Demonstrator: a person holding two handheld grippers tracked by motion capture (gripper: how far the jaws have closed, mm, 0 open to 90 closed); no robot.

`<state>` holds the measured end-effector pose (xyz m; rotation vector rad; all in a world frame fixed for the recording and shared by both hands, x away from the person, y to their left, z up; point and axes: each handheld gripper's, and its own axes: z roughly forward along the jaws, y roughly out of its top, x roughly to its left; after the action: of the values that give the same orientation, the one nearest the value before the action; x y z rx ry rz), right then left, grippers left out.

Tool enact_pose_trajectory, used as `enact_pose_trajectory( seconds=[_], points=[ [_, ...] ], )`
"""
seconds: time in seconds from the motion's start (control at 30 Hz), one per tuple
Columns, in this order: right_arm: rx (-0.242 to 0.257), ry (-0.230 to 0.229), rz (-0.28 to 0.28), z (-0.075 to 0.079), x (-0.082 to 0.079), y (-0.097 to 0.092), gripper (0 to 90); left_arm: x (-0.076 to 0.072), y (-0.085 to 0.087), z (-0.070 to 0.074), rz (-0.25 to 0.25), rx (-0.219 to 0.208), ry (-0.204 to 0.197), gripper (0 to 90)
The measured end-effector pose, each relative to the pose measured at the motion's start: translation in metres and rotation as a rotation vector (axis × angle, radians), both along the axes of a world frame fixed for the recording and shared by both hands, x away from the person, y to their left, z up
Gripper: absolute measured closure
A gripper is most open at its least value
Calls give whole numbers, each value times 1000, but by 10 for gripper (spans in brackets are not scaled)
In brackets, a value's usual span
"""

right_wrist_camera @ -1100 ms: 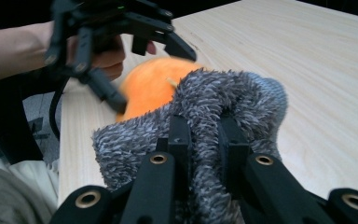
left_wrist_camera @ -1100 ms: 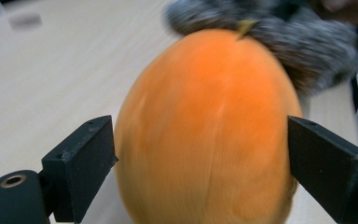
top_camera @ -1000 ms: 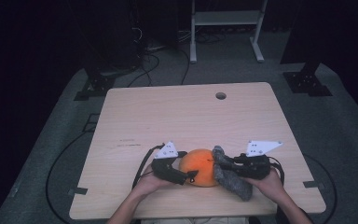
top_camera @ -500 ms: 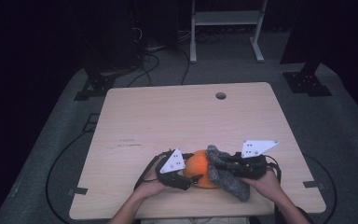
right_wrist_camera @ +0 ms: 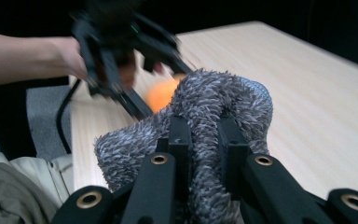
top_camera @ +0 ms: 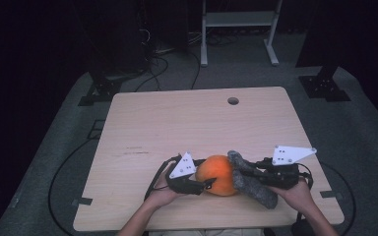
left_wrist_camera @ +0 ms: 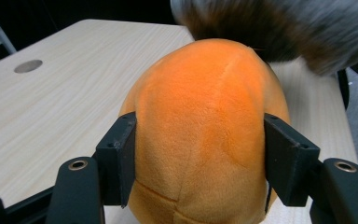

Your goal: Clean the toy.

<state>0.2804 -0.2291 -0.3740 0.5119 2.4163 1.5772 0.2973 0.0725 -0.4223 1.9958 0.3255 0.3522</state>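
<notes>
Left gripper [top_camera: 207, 184] jaws just closed onto orange plush [top_camera: 217, 174], right gripper [top_camera: 240, 173] clamping grey furry cloth [top_camera: 256, 189] lying diagonally.

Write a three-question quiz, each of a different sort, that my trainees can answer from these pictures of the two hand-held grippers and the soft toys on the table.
1. True or false: the right gripper is shut on the grey fuzzy toy.
2. What stands between the pads of the left gripper? A) a blue mug B) the orange plush ball C) nothing
3. Fill in: the round hole lies near the table's ___ edge in the high view.

Key: 1 true. 2 B; the jaws have just been closing and both pads press its sides. 3 far.
</notes>
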Motion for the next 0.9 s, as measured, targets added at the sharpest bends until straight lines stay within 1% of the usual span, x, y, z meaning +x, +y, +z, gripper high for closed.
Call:
enact_pose_trajectory(
  seconds=[0.03, 0.07, 0.1, 0.13, 0.17, 0.23, 0.27, 0.3, 0.37, 0.4, 0.43, 0.47, 0.5, 0.53, 0.6, 0.67, 0.73, 0.77, 0.8, 0.87, 0.9],
  points=[
    [-12, -14, 15, 7, -1, 7, 784, -1, -2, 1, -1, 8, -11, 351],
    [-26, -29, 37, 12, -1, 15, 784, -4, -5, 3, -2, 27, -37, 351],
    [-50, -42, 56, 17, 0, 26, 784, -5, -6, 4, -3, 34, -53, 351],
    [-69, -47, 64, 19, 1, 33, 784, -9, -8, 6, -5, 51, -76, 351],
    [-95, -49, 88, 20, 3, 44, 784, -11, -9, 7, -12, 62, -96, 352],
    [-144, -49, 111, 16, 7, 57, 784, -14, -10, 8, -14, 86, -119, 352],
    [-165, -45, 118, 12, 9, 62, 784, -14, -9, 7, -16, 100, -120, 352],
    [-167, -34, 125, 7, 11, 64, 784, -14, -7, 5, -17, 99, -112, 351],
    [-159, -18, 124, 2, 14, 60, 785, -10, -3, 2, -26, 53, -61, 335],
    [-153, -5, 116, 0, 15, 56, 785, -6, -1, 0, -30, 27, -17, 305],
    [-146, 8, 102, -1, 16, 52, 785, -4, 0, 0, -27, 16, 0, 279],
    [-151, 6, 94, -2, 16, 49, 785, -2, 0, -1, -27, 3, 22, 275],
    [-158, 4, 87, -3, 16, 46, 785, -1, -1, -2, -28, 0, 30, 275],
    [-164, 8, 81, -2, 16, 44, 785, -2, -2, -2, -26, 2, 18, 286],
    [-165, 7, 80, 1, 15, 45, 785, -6, -6, -1, -24, 21, -16, 304],
    [-160, -9, 111, 6, 10, 52, 785, -11, -10, 1, -37, 41, -61, 311],
    [-167, -26, 142, 9, 7, 62, 785, -14, -12, 2, -51, 74, -102, 317],
    [-184, -31, 149, 9, 7, 65, 785, -14, -11, 1, -52, 88, -110, 320],
    [-194, -31, 151, 7, 8, 66, 786, -14, -9, 0, -51, 87, -107, 328],
    [-177, -16, 138, 4, 12, 60, 786, -10, -3, -4, -45, 80, -85, 342],
    [-164, 1, 119, 1, 15, 54, 786, -9, 0, -6, -43, 82, -77, 347]
  ],
)
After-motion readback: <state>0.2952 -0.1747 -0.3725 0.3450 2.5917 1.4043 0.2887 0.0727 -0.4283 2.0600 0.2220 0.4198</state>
